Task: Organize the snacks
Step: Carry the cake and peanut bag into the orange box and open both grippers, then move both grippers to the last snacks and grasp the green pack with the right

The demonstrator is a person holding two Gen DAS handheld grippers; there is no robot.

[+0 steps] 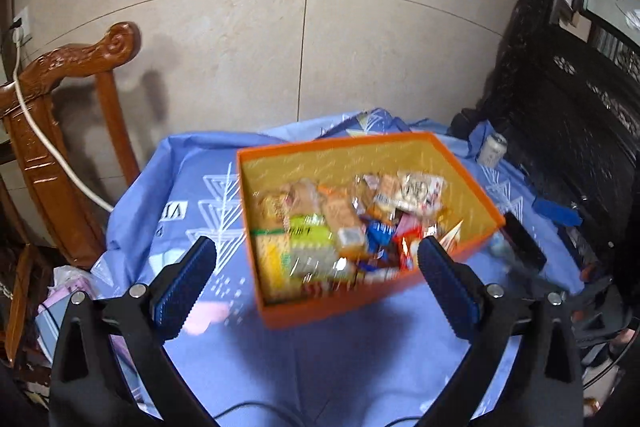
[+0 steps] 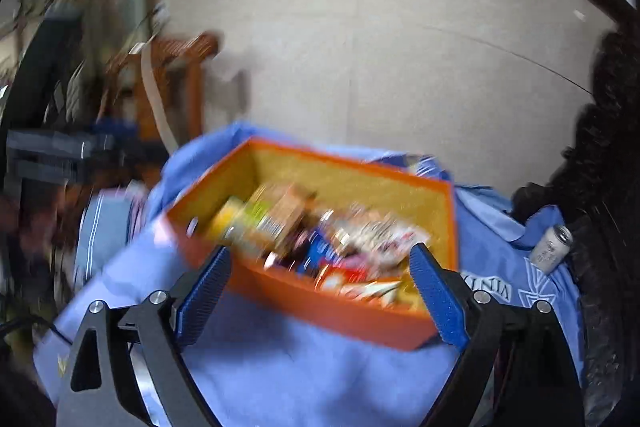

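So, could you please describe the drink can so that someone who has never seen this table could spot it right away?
Start from the blue tablecloth and the orange box of snacks on it. Look past the box's far right corner, towards the dark carved furniture. There the can stands alone on the cloth, outside the box: pale, silvery and cylindrical, unlike the flat, colourful snack packets.

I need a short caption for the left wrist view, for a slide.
Open left gripper hovers before an orange box of mixed snacks on a blue tablecloth.
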